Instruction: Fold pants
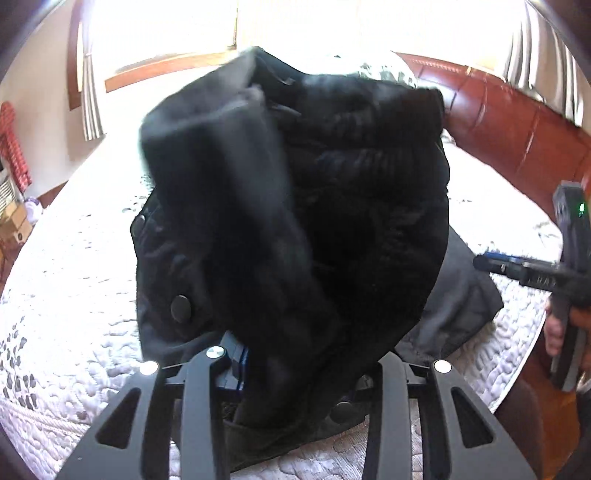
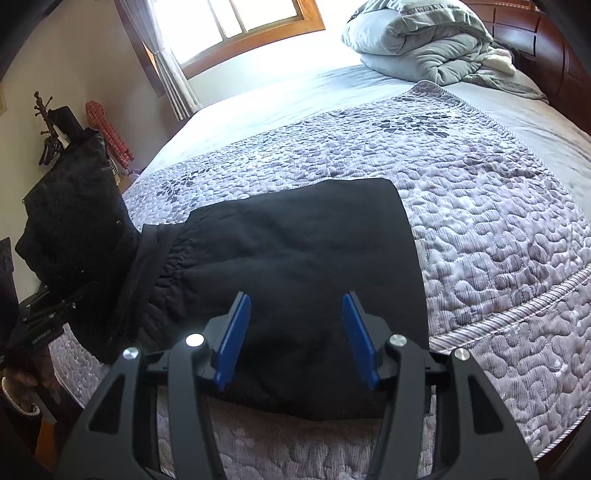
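The black pants (image 2: 295, 266) lie partly folded on the quilted bedspread (image 2: 498, 240). My left gripper (image 1: 291, 369) is shut on the pants (image 1: 295, 206) and holds a bunched end of them up in front of its camera; its fingertips are mostly buried in cloth. That lifted end shows at the left of the right wrist view (image 2: 74, 221), with the left gripper below it. My right gripper (image 2: 295, 339) is open and empty, its blue pads (image 2: 232, 339) hovering over the near part of the flat pants. It also shows in the left wrist view (image 1: 491, 264), at the right.
The bed has a dark red wooden headboard (image 1: 517, 122). A folded grey comforter (image 2: 424, 40) lies at the head of the bed. A window (image 2: 236, 22) with curtains is behind. A coat stand (image 2: 48, 125) and boxes (image 1: 14, 221) stand by the wall at left.
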The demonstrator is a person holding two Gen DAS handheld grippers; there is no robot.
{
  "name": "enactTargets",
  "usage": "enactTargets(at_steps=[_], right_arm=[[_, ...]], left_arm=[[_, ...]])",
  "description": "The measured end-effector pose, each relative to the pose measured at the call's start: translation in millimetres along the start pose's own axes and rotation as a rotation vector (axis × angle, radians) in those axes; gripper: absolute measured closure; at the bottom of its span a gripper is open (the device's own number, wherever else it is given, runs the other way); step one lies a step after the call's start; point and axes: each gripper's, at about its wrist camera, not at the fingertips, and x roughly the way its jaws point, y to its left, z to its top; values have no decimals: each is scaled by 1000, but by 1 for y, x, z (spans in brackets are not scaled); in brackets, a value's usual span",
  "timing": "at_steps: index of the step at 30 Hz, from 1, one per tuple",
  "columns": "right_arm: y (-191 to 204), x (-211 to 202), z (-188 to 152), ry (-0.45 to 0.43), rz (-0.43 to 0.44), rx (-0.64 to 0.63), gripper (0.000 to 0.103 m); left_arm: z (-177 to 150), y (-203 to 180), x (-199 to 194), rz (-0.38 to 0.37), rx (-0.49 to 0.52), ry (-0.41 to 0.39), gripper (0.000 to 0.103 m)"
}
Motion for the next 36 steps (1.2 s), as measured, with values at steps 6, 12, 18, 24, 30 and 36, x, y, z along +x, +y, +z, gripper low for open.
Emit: enactTargets(at_steps=[6,12,18,24,30,36], right_arm=[[-3,4,-2,9,26,36,49],[-4,2,1,-2,57,69,41],[-5,1,6,0,194,148,23],[1,12,14,44,352,232,14],[27,35,14,127,394,221,14],[42,52,10,162,478,282,12]], left_arm=[[-3,-23,22,10,80,56,61],[-10,-41,31,-50,89,125,47],[-8,-24,14,-163,8,129,29],[-19,29,-17,-209,-213,94,6],[-22,84,-26,-80,-397,107,6],[-37,109,-26,-21,-454,135,6]])
